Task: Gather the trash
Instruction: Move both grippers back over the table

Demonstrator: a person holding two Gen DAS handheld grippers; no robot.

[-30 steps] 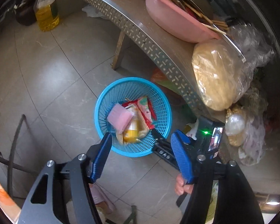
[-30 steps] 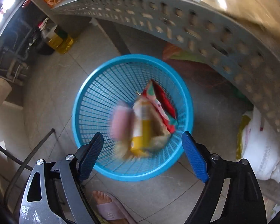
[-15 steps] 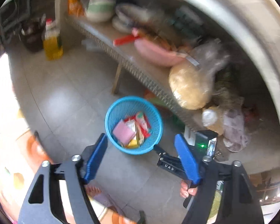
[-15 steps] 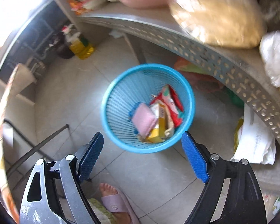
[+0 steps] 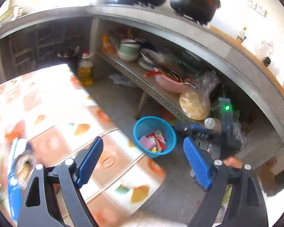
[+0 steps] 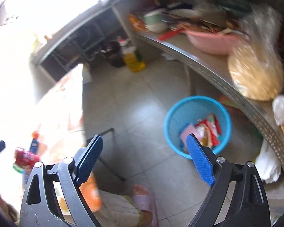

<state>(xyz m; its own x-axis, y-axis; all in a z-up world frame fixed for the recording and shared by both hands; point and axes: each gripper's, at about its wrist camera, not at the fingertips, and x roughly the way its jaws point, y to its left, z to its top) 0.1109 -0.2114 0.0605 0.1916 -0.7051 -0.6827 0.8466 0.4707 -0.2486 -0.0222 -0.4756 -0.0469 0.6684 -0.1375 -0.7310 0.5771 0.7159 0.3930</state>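
Left hand-held gripper (image 5: 143,162): two black angular arms with triangular cut-outs and round silver screw heads, tipped with bright blue ribbed pads (image 5: 90,158). The right hand-held gripper (image 6: 144,159) has the same black frame, scuffed grey on one arm, with blue textured pads (image 6: 199,159). Below it, a bare foot in a pale pink slipper (image 6: 143,203) and a quilted cream trouser leg (image 6: 117,207) with a yellowish cuff.

Above the blue mesh basket (image 6: 197,124) you have open air; its mouth faces up unobstructed. The perforated metal shelf (image 6: 227,87) edge seems to overhang its far side. A patterned table (image 5: 66,132) and metal bar (image 6: 111,158) crowd your left.
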